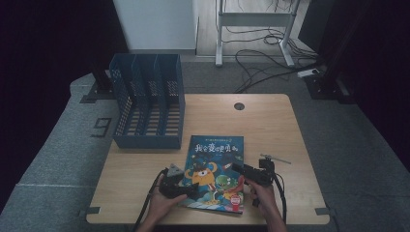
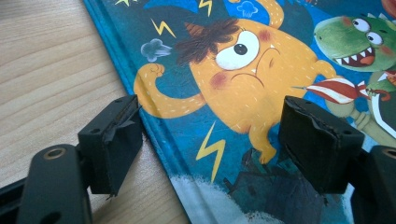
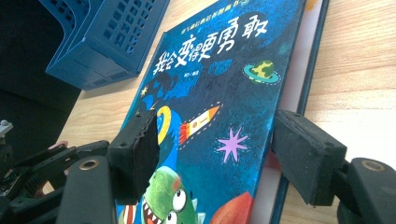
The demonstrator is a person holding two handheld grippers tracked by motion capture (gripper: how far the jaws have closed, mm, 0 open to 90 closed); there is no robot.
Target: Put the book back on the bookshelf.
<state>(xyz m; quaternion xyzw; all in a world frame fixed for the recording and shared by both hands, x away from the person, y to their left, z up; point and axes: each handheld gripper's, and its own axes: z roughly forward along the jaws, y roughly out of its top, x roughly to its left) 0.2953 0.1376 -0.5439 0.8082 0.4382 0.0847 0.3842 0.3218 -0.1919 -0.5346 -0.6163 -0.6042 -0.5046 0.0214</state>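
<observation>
Both tools at the near end of the picture book, jaws spread, nothing gripped yet.

Nearest my camera, my left tool [image 2: 210, 144] straddles the book's [image 1: 216, 171] left edge: 1 pad on bare table [image 1: 270, 121], the other over the orange monster, both released. My right tool [image 3: 215, 158] is also released, its jaws wide over the cover, whose right edge looks slightly lifted, showing the page beneath. The book lies flat on the near middle of the table, just in front of the blue file rack [image 1: 147, 104] with its 3 slots. I judge the step is getting a hold on the book. To do it well, I'd slip 1 pad under the raised cover edge, clamp the whole book rather than the cover alone, and steady the spine side with my left tool so it doesn't skate.
</observation>
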